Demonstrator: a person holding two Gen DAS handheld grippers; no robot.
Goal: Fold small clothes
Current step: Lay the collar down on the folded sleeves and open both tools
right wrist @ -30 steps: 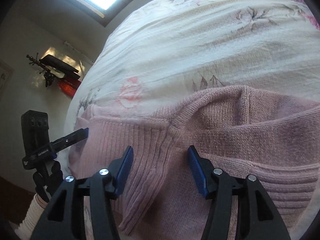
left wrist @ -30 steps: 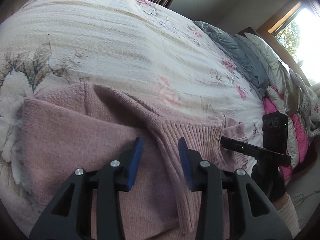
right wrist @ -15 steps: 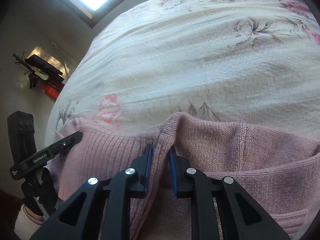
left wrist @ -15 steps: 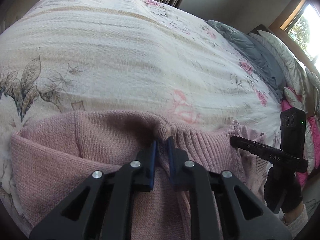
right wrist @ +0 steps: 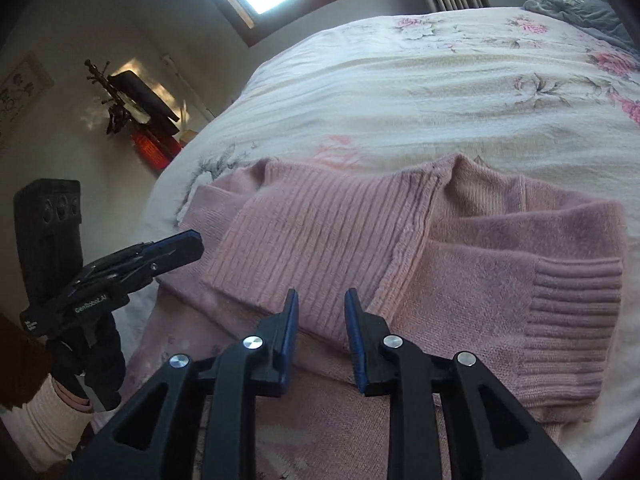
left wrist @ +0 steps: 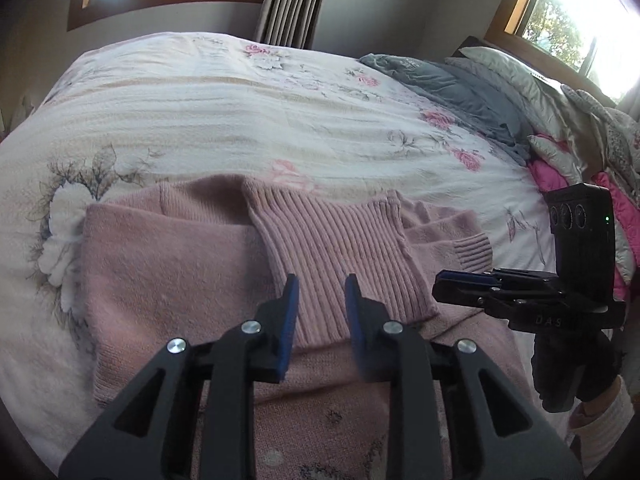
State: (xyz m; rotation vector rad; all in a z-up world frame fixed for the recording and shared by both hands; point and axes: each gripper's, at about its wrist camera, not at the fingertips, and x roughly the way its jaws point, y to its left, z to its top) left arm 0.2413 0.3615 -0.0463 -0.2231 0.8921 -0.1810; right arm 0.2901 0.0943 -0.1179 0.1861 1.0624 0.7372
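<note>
Pink sweater point(left wrist: 168, 264) is lying on the bed point(left wrist: 224, 112), ribbed hem point(left wrist: 332, 248) flipped over the middle and a sleeve cuff point(right wrist: 572, 312) tucked in. Left tool point(left wrist: 318, 308) and right tool point(right wrist: 320, 316) both hang open, gripping nothing. Looks mostly folded, maybe one more fold left.

You see a dusty pink ribbed sweater point(left wrist: 332, 240) on a cream bedspread point(left wrist: 224, 108) printed with pink roses and grey leaves; your grippers' black fingers carry blue pads point(right wrist: 289, 320).
</note>
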